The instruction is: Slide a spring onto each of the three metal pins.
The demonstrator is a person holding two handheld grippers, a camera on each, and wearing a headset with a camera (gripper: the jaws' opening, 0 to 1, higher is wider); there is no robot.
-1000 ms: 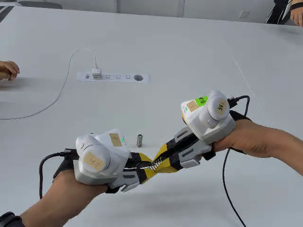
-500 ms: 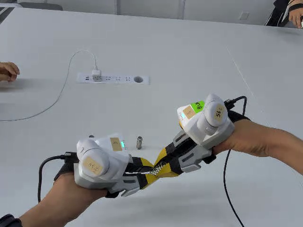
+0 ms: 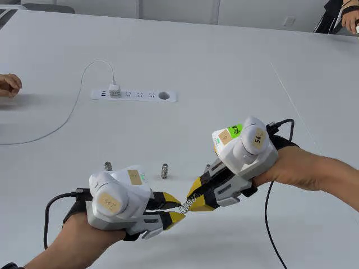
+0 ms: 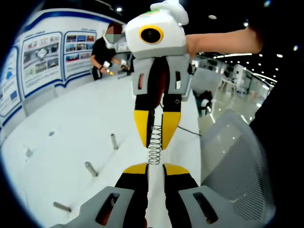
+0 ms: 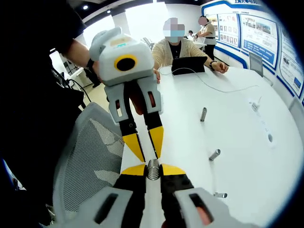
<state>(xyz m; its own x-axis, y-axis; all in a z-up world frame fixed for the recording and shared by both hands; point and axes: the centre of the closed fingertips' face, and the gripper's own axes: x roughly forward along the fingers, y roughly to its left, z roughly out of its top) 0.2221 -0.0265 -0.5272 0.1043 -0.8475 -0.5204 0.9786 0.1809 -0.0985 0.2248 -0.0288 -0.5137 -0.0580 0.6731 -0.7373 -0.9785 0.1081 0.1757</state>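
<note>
A small metal spring (image 3: 185, 205) bridges the tips of both grippers above the near table edge. My right gripper (image 3: 194, 202) is shut on the spring (image 5: 152, 169), which shows end-on between its yellow jaws. My left gripper (image 3: 174, 207) comes from the left, shut on a thin metal pin (image 4: 153, 190). The pin's tip runs into the spring (image 4: 154, 145). The right gripper's yellow fingers (image 4: 142, 126) clamp the spring's far end. On the table behind stand two short pins wearing springs (image 3: 108, 166) (image 3: 165, 171). A third small piece (image 3: 207, 166) peeks out beside the right gripper.
A white power strip (image 3: 134, 92) with a plugged charger and its cable (image 3: 73, 106) lies farther back on the white table (image 3: 224, 84). A person's hand (image 3: 8, 84) rests at the left edge. Black gripper cables trail off the near edge.
The two grippers have drawn slightly apart, so their jaws no longer overlap and the spring shows between the tips. The camera has shifted and a second pin on the table has come into sight.
</note>
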